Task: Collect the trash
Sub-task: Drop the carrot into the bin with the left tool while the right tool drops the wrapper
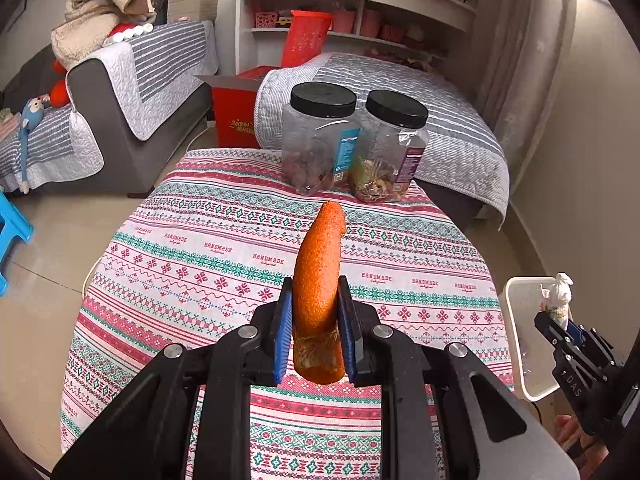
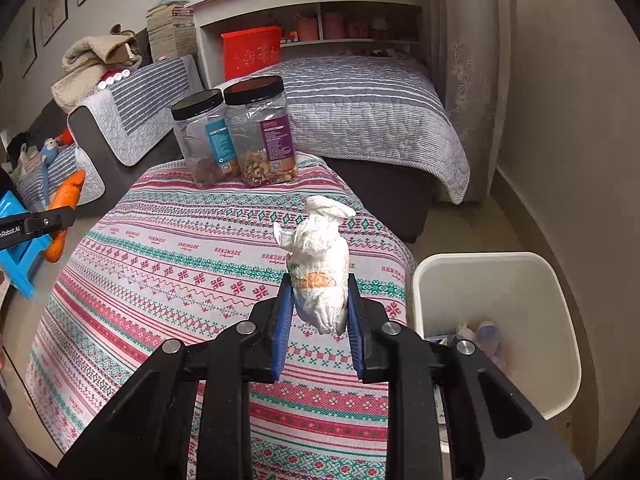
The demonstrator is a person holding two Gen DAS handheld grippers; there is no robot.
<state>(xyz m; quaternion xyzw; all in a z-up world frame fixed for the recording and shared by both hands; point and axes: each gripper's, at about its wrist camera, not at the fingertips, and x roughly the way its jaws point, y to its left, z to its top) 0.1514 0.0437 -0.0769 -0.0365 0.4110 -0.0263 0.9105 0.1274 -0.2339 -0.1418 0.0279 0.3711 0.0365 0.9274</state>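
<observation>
**Above the tablecloth, two pieces of trash held for the bin**

Above the patterned tablecloth (image 1: 200, 264), an orange peel (image 1: 320, 280) is clamped upright between the pads of the left gripper (image 1: 316, 320), lower centre of the left view. A crumpled white wrapper (image 2: 320, 276) is pinched likewise by the right gripper (image 2: 320, 312), lifted clear of the cloth. Both pieces are probably held high so they can be carried over the table edge. The white bin (image 2: 492, 280) is seen at lower right, just beside the table, with what may be earlier scraps at its bottom. Two black-lidded jars (image 1: 352, 140) are kept at the far edge, well apart from the path. Open room is left between wrapper and bin rim.
</observation>
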